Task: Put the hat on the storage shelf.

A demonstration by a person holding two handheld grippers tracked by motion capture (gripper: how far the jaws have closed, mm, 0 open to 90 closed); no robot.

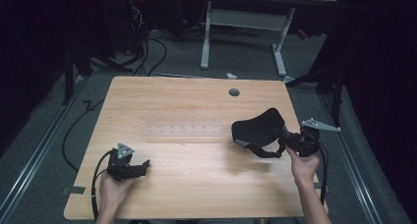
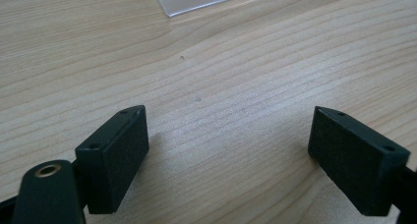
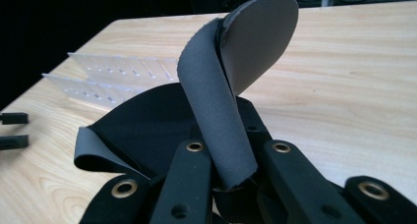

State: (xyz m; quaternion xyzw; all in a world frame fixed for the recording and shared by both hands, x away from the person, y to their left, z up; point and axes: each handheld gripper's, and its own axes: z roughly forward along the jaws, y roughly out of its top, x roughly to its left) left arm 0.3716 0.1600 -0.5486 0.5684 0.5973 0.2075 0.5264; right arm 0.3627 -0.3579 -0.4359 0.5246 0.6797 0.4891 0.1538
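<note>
A soft black pad with a grey underside hangs curled above the right part of the wooden table. My right gripper is shut on its edge. In the right gripper view the jaws pinch a folded grey strip of the pad, which bends up and over. My left gripper rests at the table's near left corner. Its jaws stand wide open over bare wood, with nothing between the pads.
A clear plastic rack with small holes lies flat in the table's middle, also seen as the rack. A round cable hole sits near the far edge. Beyond the table stand a white desk frame and floor cables.
</note>
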